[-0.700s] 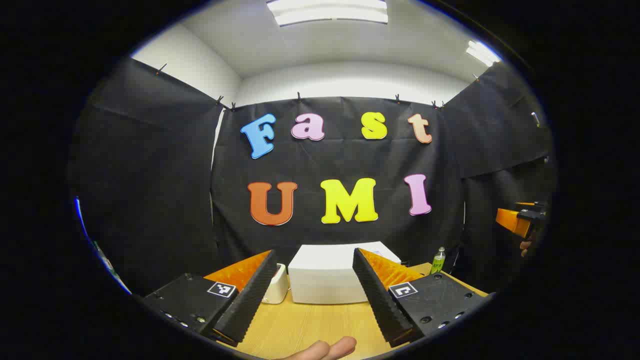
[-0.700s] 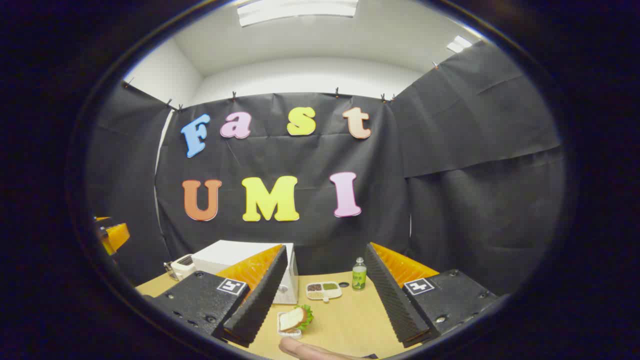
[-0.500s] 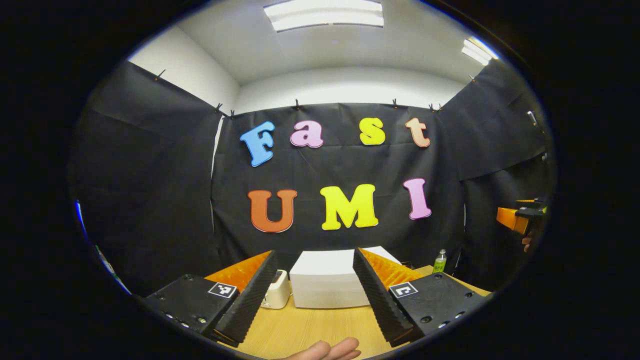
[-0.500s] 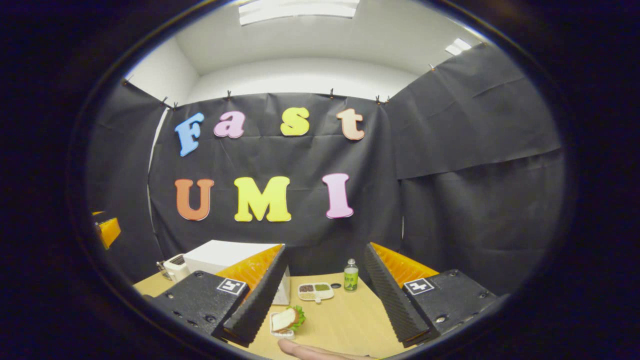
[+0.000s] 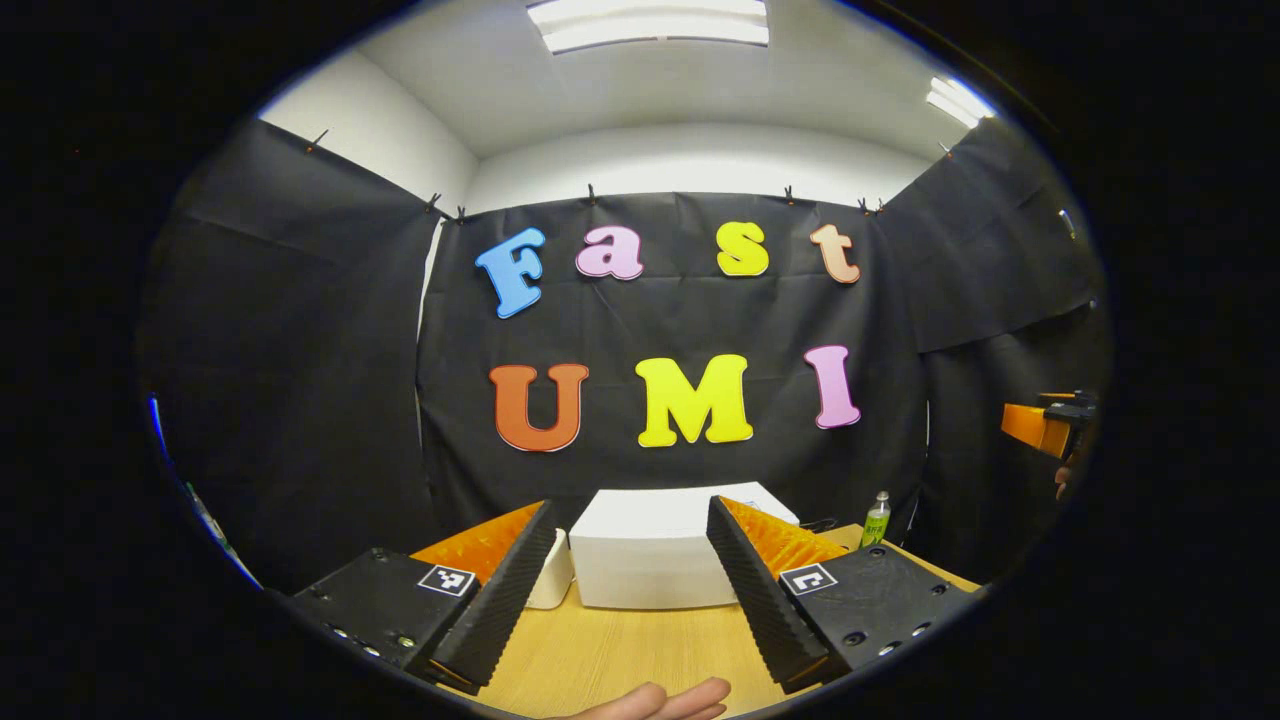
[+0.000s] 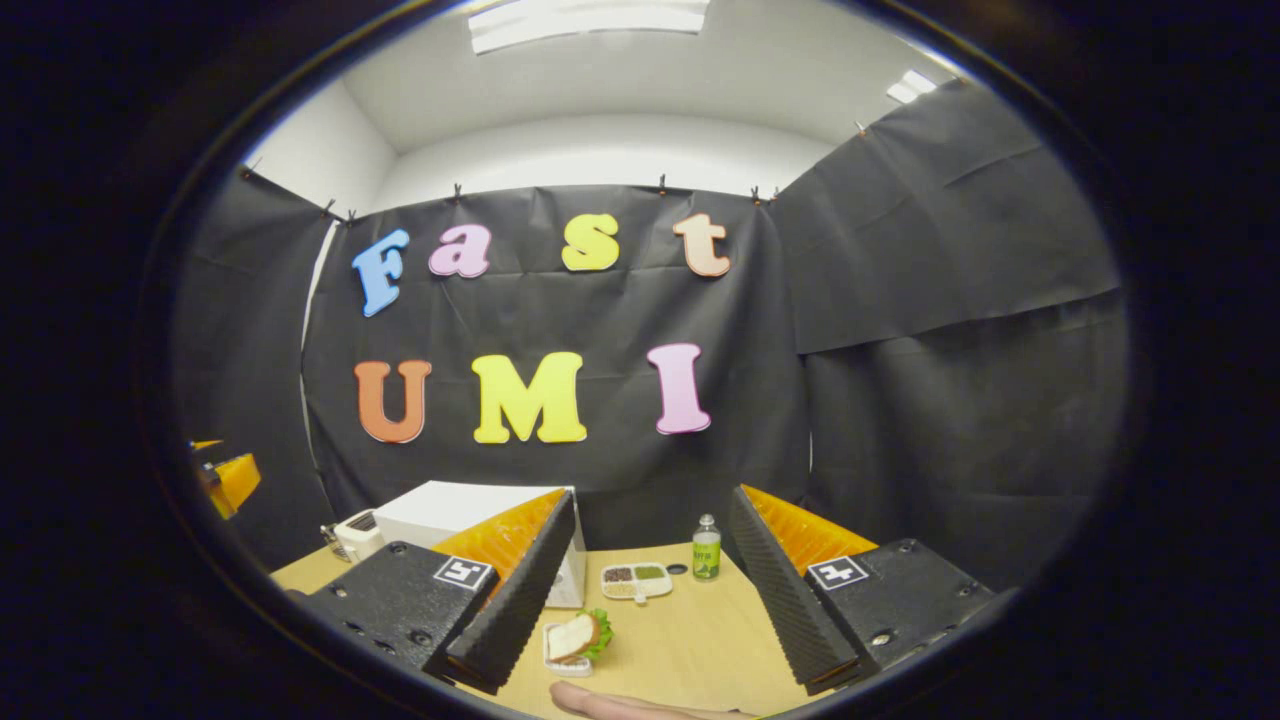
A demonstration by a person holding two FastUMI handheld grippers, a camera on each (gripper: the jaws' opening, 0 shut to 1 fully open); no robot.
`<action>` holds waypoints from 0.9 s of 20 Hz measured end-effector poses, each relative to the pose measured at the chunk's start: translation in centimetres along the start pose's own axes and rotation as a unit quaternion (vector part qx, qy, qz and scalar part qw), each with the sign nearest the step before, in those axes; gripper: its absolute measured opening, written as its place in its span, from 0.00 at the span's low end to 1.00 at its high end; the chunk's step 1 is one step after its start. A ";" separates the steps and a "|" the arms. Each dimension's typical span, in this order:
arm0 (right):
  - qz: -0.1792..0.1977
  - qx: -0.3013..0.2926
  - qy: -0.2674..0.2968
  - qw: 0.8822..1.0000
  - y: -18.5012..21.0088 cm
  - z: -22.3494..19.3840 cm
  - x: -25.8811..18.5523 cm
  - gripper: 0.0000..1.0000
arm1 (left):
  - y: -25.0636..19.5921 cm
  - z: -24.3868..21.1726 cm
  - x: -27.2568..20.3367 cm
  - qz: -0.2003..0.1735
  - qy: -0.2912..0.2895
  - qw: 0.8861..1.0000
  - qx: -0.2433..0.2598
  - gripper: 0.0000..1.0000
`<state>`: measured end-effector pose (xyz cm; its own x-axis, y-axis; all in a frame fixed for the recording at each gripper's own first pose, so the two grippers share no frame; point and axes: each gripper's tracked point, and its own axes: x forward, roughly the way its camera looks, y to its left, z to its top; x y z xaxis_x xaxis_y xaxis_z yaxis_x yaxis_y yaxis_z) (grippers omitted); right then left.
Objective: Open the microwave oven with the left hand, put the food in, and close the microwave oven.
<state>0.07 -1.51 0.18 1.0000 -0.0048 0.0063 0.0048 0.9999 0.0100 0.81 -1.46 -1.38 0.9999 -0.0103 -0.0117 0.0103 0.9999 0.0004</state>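
A white microwave oven (image 5: 650, 548) stands at the back of the wooden table (image 5: 610, 650), its door side hidden from me. My left gripper (image 5: 625, 595) is held open above the table in front of it, with nothing between its fingers. In the right gripper view the microwave oven (image 6: 440, 508) sits at the left. A sandwich (image 6: 583, 634) on a small white tray (image 6: 566, 660) lies on the table before it. My right gripper (image 6: 640, 605) is open and empty, held above the sandwich. The right gripper (image 5: 1045, 428) also appears far right in the left gripper view.
A white toaster (image 5: 553, 570) stands left of the microwave. A green bottle (image 6: 706, 548) and a small divided dish (image 6: 636, 580) sit behind the sandwich. A person's fingers (image 5: 660, 700) reach in at the near table edge. The left gripper (image 6: 228, 478) shows at far left.
Both views shift slightly: the scene dipped and rose again as the grippers tilted. The fingers at the near edge moved a little right. Both grippers stay open.
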 end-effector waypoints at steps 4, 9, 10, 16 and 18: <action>0.008 0.001 -0.007 1.000 0.5 0.3 -0.2 0.93 | -1.1 -0.5 1.1 -0.016 -0.003 1.000 -0.005 0.95; 0.018 0.014 -0.010 1.000 0.7 0.1 -0.3 0.93 | -1.2 -2.3 3.8 0.000 0.002 1.000 -0.008 0.95; 0.018 0.015 -0.010 1.000 0.7 0.0 -0.3 0.93 | -1.4 -2.8 4.6 0.000 0.003 1.000 -0.011 0.95; 0.021 0.016 -0.008 1.000 0.2 -1.0 0.4 0.99 | -3.9 -7.8 10.3 -0.018 0.020 0.999 -0.044 0.95; 0.020 0.009 -0.009 1.000 0.1 -1.4 0.9 0.99 | -5.4 -10.1 12.4 -0.034 0.026 0.998 -0.035 0.95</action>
<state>0.93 -1.45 -1.22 0.9991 0.0338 0.0254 -0.0345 0.9990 0.0268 13.02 -6.98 -11.62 0.9950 -0.0789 -0.0618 0.0744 0.9947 -0.0715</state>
